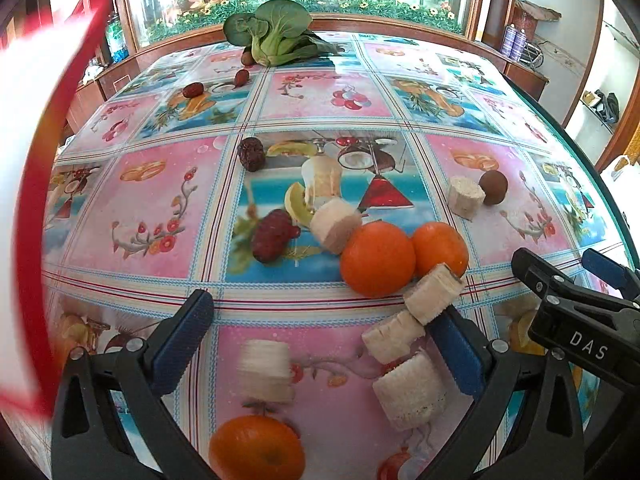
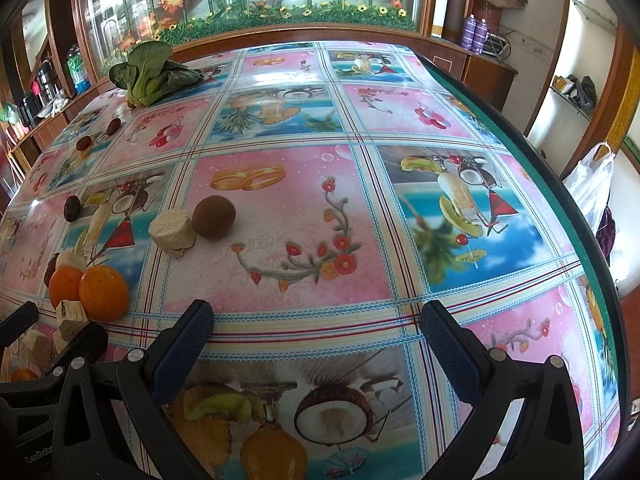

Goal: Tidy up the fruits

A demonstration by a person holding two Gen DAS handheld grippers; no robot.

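My left gripper is open low over the table, with a blurred white banana chunk between its jaws, seemingly in motion, and an orange just below. More white chunks lie by its right finger. Two oranges and a dark red fruit sit ahead. My right gripper is open and empty over bare tablecloth; it shows at the right of the left wrist view. A white chunk and brown round fruit lie ahead-left of it.
A bok choy lies at the table's far edge with several red dates near it. A dark cube-like fruit sits mid-table. A red-and-white blurred object fills the left side. The table's right edge curves close by.
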